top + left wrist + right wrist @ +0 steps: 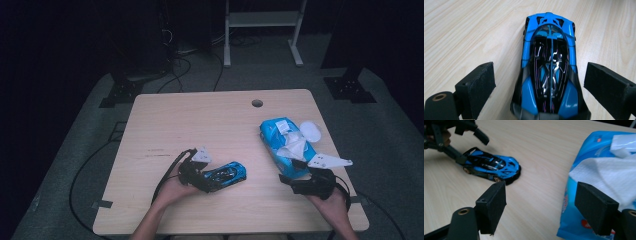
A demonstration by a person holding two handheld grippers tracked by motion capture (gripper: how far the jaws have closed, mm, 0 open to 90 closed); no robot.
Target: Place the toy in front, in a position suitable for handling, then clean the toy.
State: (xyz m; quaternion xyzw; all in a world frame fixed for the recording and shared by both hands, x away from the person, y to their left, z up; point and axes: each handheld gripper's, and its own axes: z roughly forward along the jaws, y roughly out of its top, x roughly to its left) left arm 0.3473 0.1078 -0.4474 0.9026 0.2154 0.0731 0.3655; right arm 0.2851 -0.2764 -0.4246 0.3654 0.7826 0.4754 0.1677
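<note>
A blue and black toy car [227,173] stands on the wooden table [200,120], left of the middle near the front. My left gripper [202,182] is at the car's tail with its jaws on either side. In the left gripper view the car [549,75] lies between the two black pads [476,90], with a gap on each side, so the left gripper [540,68] is open. My right gripper [291,171] is open beside a blue pack of wipes [282,140]. Nothing is between its jaws [541,187]; the pack [589,145] lies just behind its right pad.
A white wipe [614,172] sticks out of the pack's open top, with the white flap [311,131] folded back. The table has a round cable hole [257,103] near its far edge. The right gripper view also shows the car [491,166] and the left gripper [470,147].
</note>
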